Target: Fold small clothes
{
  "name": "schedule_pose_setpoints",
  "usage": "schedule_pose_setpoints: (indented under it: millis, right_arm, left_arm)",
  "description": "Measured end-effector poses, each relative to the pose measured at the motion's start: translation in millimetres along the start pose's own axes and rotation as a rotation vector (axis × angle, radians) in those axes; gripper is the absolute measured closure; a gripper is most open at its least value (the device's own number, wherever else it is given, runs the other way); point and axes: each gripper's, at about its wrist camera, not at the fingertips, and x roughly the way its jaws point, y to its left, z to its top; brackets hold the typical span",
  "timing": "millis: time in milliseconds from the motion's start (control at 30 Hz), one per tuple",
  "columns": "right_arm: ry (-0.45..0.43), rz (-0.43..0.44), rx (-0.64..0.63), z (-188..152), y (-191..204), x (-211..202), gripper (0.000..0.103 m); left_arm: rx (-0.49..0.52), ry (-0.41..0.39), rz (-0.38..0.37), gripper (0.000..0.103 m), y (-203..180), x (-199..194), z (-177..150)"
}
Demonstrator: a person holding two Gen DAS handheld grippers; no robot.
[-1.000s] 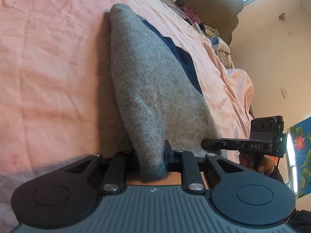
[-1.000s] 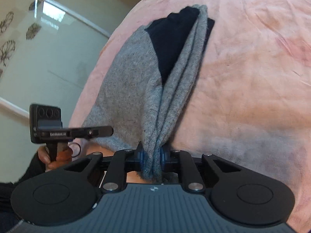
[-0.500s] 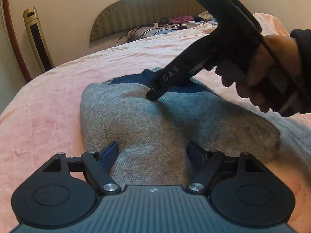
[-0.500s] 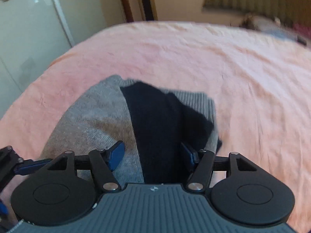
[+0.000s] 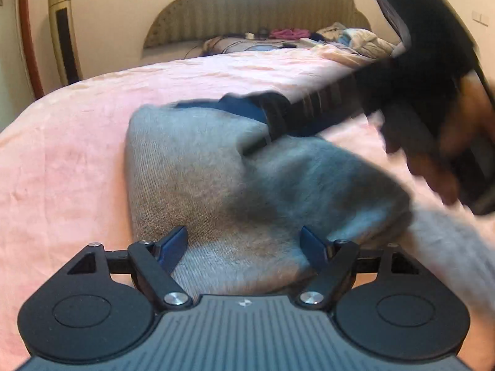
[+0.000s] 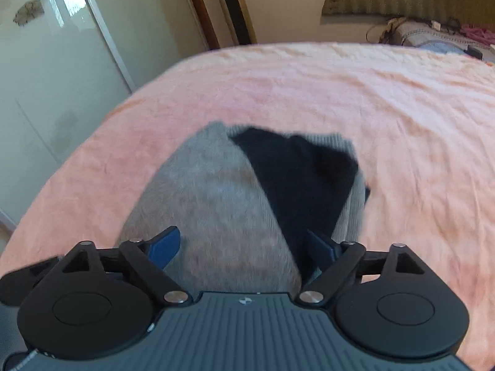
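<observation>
Fingers of left gripper [image 5: 244, 249] and right gripper [image 6: 244, 244] opening over grey garment [image 5: 216, 185], unpinched.

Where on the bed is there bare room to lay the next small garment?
Bare pink bedspread lies right of and beyond the grey garment, up to the clutter by the headboard. A narrower strip runs along its left toward the wardrobe. The garment's spot is crowded.

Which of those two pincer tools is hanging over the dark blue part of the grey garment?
The right gripper: it reaches over the navy patch, jaws opening, gripping nothing. The left gripper is over plain grey knit.
</observation>
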Motion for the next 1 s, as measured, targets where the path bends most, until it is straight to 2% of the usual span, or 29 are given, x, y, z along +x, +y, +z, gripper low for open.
schedule_pose_setpoints:
  millis: [33, 67, 167, 233, 267, 333, 467, 500, 567, 600, 700, 867, 1000]
  right_arm:
    - [-0.029, -0.01, -0.06, -7, 2, 1, 0.015]
    - [-0.042, -0.027, -0.058, -9, 6, -3, 0.015]
    - [-0.042, -0.089, 0.059, -8, 14, -33, 0.015]
    - [-0.12, -0.054, 0.095, -24, 20, -64, 0.011]
    - [-0.161, -0.057, 0.102, -37, 24, -79, 0.004]
    - [-0.184, -0.112, 0.103, -60, 32, -97, 0.0]
    - [-0.096, -0.269, 0.081, -105, 41, -102, 0.0]
    - [-0.068, -0.294, 0.089, -114, 41, -100, 0.0]
    - [-0.023, -0.29, 0.123, -128, 42, -93, 0.0]
    - [-0.035, -0.314, 0.118, -132, 46, -91, 0.0]
    - [-0.023, -0.393, 0.109, -131, 62, -82, 0.0]
    - [0.002, -0.407, 0.198, -124, 62, -77, 0.0]
    - [0.016, -0.423, 0.201, -122, 64, -75, 0.0]
  left_arm:
    - [0.006, -0.011, 0.001, 0.017, 0, 2, -1]
    - [0.003, -0.005, 0.007, 0.017, -1, 0, 2]
    - [-0.044, -0.03, 0.014, 0.016, 2, -23, 5]
    - [-0.069, -0.044, 0.048, 0.016, 5, -39, -1]
    - [-0.091, -0.025, 0.071, 0.016, 7, -43, -6]
    - [-0.143, 0.036, 0.121, 0.016, 12, -44, -16]
    - [-0.215, 0.088, 0.185, 0.016, 17, -46, -34]
    - [-0.221, 0.087, 0.19, 0.016, 16, -48, -37]
    - [-0.214, 0.08, 0.2, 0.01, 13, -49, -41]
    - [-0.206, 0.082, 0.209, 0.009, 10, -50, -43]
    - [-0.211, 0.091, 0.236, 0.008, 6, -49, -43]
    - [-0.241, 0.11, 0.235, 0.003, 8, -54, -46]
    - [-0.285, 0.115, 0.219, 0.0, 10, -54, -46]
